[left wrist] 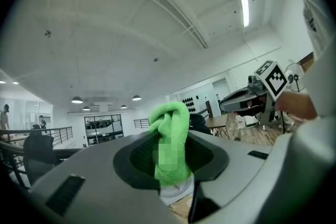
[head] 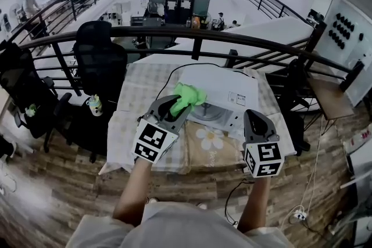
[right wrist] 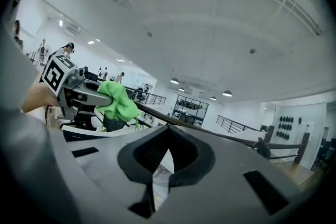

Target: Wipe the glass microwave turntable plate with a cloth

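Observation:
My left gripper (head: 179, 106) is shut on a bunched green cloth (head: 188, 97), which it holds above the front of the white microwave (head: 224, 90). In the left gripper view the cloth (left wrist: 170, 144) fills the space between the jaws and sticks out past their tips. The round glass turntable plate (head: 204, 114) lies just below and to the right of the cloth, at the microwave's front. A pale sliver of something shows beneath the cloth in the left gripper view. My right gripper (head: 254, 115) hovers to the plate's right, shut, with nothing between its jaws (right wrist: 167, 157). From the right gripper view the cloth (right wrist: 116, 99) hangs at the left.
The microwave stands on a table with a checkered cover (head: 139, 96). A flower-print mat (head: 212, 139) lies at the table's near edge. A black cable (head: 174, 75) runs behind the microwave. A black office chair (head: 100, 64) stands to the left and a dark railing (head: 192, 38) runs behind the table.

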Available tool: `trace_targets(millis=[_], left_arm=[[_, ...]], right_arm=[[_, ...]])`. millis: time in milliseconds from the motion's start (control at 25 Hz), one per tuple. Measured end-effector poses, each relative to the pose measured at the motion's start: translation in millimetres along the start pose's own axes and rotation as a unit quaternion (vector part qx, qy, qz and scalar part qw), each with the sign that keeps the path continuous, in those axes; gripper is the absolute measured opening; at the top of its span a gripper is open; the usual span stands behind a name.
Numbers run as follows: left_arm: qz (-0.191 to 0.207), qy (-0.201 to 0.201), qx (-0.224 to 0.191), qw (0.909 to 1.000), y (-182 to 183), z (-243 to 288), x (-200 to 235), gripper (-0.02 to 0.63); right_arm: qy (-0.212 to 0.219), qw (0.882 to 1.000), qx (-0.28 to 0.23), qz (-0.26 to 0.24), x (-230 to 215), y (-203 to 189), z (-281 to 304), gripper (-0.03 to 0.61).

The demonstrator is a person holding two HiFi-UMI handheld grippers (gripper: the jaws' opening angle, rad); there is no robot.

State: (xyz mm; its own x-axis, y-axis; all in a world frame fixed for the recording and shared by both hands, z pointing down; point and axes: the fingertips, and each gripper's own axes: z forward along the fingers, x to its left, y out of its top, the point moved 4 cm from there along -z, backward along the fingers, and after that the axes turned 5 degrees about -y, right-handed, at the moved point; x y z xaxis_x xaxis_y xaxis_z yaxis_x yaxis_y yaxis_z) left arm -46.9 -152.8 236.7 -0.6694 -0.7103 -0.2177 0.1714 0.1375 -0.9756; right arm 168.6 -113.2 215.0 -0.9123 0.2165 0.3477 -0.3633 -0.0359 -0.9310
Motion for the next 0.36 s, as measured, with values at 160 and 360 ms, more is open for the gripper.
trace_targets(millis=[160, 360], left_arm=[[-0.003, -0.005, 0.005, 1.0000, -0.6, 3.3, -2.5, 0.133], [-0.005, 0.001, 0.006, 1.0000, 2.2, 4.0, 0.9, 0.133]], right_arm=[[0.001, 1.000, 0.007, 0.007, -2.2, -5.4, -1.5, 0.012], [0.005, 1.000, 0.008, 0.002, 1.2, -3.0, 0.5, 0.012]])
